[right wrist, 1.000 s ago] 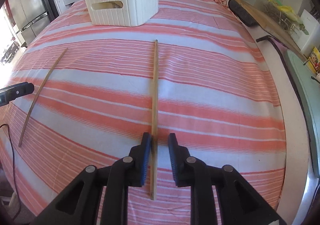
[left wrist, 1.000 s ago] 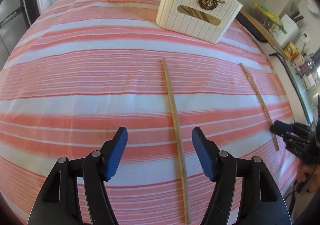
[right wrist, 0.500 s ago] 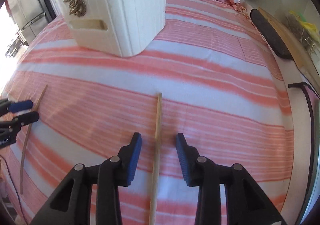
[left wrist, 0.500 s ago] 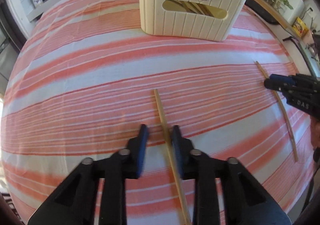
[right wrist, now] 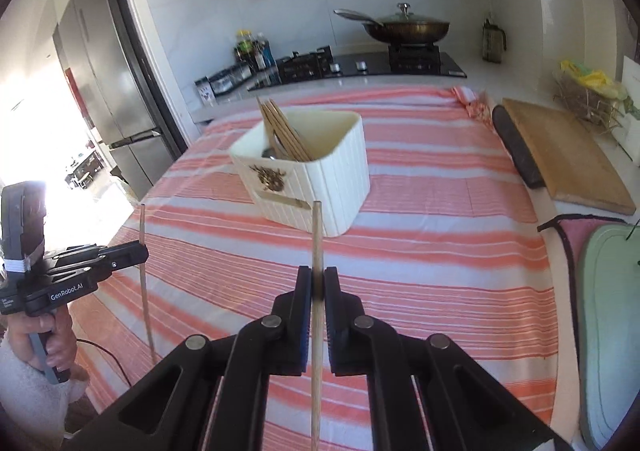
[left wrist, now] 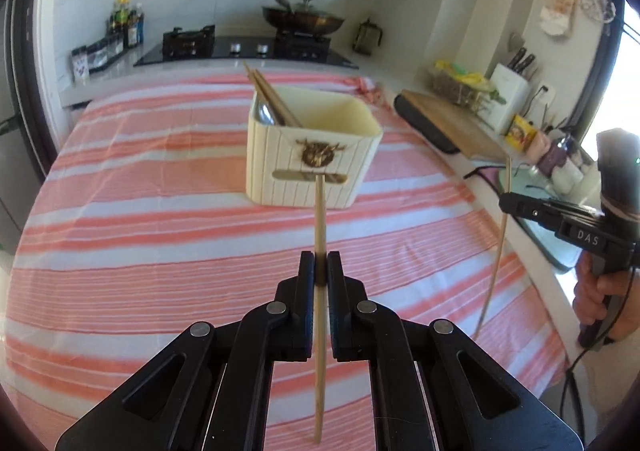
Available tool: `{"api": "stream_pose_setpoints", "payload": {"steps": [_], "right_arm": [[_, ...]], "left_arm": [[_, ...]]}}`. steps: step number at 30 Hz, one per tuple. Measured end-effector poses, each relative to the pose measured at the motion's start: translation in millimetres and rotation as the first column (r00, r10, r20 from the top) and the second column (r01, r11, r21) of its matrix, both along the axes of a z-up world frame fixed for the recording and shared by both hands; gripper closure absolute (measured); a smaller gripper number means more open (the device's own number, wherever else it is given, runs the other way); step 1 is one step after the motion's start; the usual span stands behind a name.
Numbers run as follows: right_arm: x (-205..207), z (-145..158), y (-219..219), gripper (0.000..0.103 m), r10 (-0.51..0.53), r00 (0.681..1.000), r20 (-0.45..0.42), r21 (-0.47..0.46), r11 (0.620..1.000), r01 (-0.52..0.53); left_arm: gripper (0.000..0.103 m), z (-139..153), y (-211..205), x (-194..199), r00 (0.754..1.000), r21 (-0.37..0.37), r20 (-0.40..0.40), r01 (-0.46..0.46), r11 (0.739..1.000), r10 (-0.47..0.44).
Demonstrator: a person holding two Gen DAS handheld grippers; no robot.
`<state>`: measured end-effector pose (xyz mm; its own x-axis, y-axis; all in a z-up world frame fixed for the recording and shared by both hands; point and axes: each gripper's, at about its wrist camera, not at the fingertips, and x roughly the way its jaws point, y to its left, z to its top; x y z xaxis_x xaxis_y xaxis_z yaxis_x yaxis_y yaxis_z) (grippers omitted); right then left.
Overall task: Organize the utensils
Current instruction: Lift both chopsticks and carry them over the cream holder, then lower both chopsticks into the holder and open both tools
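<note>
My left gripper [left wrist: 320,263] is shut on a wooden chopstick [left wrist: 319,219] and holds it upright above the striped cloth. My right gripper [right wrist: 317,277] is shut on a second chopstick [right wrist: 316,235], also upright and off the table. Each gripper shows in the other's view: the right one [left wrist: 505,202] with its chopstick [left wrist: 498,251] at the right, the left one [right wrist: 140,249] with its chopstick [right wrist: 145,291] at the left. A cream ribbed utensil holder [left wrist: 312,155] with a gold emblem stands ahead of both; it also shows in the right wrist view [right wrist: 316,179]. It holds several chopsticks [right wrist: 282,133] and a metal spoon.
A pink-and-white striped cloth [left wrist: 140,235] covers the table. A wooden cutting board [right wrist: 560,151] and a dark oblong object lie along the right edge. A stove with a lidded pan [right wrist: 408,27] and bottles stand on the counter behind. A green board [right wrist: 612,331] lies at near right.
Both grippers closed on their chopsticks and lifted them off the cloth. The chopsticks now stand upright, and both cameras have tilted up toward the holder and kitchen.
</note>
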<state>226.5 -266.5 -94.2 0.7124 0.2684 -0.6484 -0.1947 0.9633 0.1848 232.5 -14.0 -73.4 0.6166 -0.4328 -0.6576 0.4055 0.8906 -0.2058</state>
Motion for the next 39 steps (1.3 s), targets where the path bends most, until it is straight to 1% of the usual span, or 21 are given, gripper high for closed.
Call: {"api": "stream_pose_setpoints", "payload": {"steps": [4,7,9,12,15,17,19,21,23,25,26,28,32,35,36,37,38,39], "right_arm": [[-23.2,23.7,1.2,0.096,-0.004,0.998,0.066,0.012,1.0,0.003],[-17.4,42.1,0.7,0.096,-0.014,0.991,0.132,0.003,1.0,0.014],[-13.5,58.1,3.0,0.096,-0.023,0.984,0.175,-0.001,1.0,0.023],[8.5,90.4,4.5,0.096,-0.037,0.964,0.262,-0.017,0.999,0.043],[36.0,125.9,9.4,0.097,-0.044,0.93,0.365,-0.043,0.997,0.064],[59.3,144.0,13.3,0.096,-0.046,0.913,0.405,-0.041,0.997,0.068],[81.1,157.0,19.0,0.097,-0.046,0.892,0.449,-0.038,0.997,0.07],[100.8,161.0,26.2,0.097,-0.044,0.876,0.481,-0.041,0.997,0.073],[120.5,156.8,33.2,0.097,-0.044,0.867,0.497,-0.041,0.996,0.074],[138.9,144.9,41.6,0.097,-0.035,0.866,0.5,-0.063,0.995,0.077],[149.5,136.2,44.8,0.097,-0.028,0.87,0.492,-0.074,0.995,0.073],[169.5,116.8,49.9,0.097,-0.007,0.89,0.457,-0.092,0.994,0.055],[204.0,68.1,57.0,0.097,0.042,0.939,0.342,-0.14,0.99,0.006],[225.3,33.6,58.6,0.096,0.085,0.975,0.206,-0.113,0.992,-0.063],[228.6,25.2,58.2,0.096,0.089,0.981,0.172,-0.103,0.992,-0.072],[229.7,18.2,57.8,0.095,0.091,0.985,0.146,-0.096,0.992,-0.077],[228.0,15.7,57.1,0.086,0.089,0.987,0.134,-0.094,0.993,-0.077],[223.0,15.5,55.2,0.079,0.086,0.988,0.131,-0.09,0.993,-0.074]], "left_arm": [[0.099,21.0,1.9,-5.6,0.999,-0.047,0.051,0.0,0.999,0.002],[0.099,39.8,1.9,-1.5,0.996,-0.07,0.094,-0.004,0.998,0.011],[0.099,58.8,5.3,5.4,0.992,-0.082,0.126,-0.015,0.997,0.025],[0.099,97.9,9.5,22.6,0.98,-0.125,0.19,-0.029,0.992,0.052],[0.099,134.8,7.1,46.9,0.959,-0.145,0.267,-0.061,0.988,0.098],[0.099,152.6,3.3,66.1,0.943,-0.163,0.307,-0.082,0.983,0.13],[0.099,160.8,-2.2,85.8,0.929,-0.171,0.333,-0.109,0.979,0.162],[0.099,159.9,-8.4,106.4,0.921,-0.174,0.344,-0.127,0.977,0.181],[0.099,149.9,-15.1,126.7,0.92,-0.162,0.34,-0.145,0.976,0.193],[0.099,133.9,-20.7,146.8,0.93,-0.145,0.312,-0.157,0.977,0.195],[0.099,124.6,-23.8,157.1,0.937,-0.134,0.29,-0.163,0.978,0.196],[0.099,105.0,-27.6,174.9,0.952,-0.113,0.24,-0.167,0.979,0.19],[0.099,66.0,-32.6,202.8,0.976,-0.077,0.134,-0.163,0.984,0.172],[0.098,42.0,-35.3,210.3,0.982,-0.029,0.079,-0.17,0.985,0.172],[0.093,37.6,-35.7,208.0,0.98,-0.01,0.077,-0.181,0.983,0.181],[0.078,34.8,-33.1,204.0,0.979,0.002,0.08,-0.188,0.982,0.187],[0.065,34.0,-31.5,197.1,0.978,0.01,0.09,-0.192,0.981,0.19],[0.039,34.7,-27.8,187.4,0.974,0.02,0.112,-0.2,0.98,0.197]]}}
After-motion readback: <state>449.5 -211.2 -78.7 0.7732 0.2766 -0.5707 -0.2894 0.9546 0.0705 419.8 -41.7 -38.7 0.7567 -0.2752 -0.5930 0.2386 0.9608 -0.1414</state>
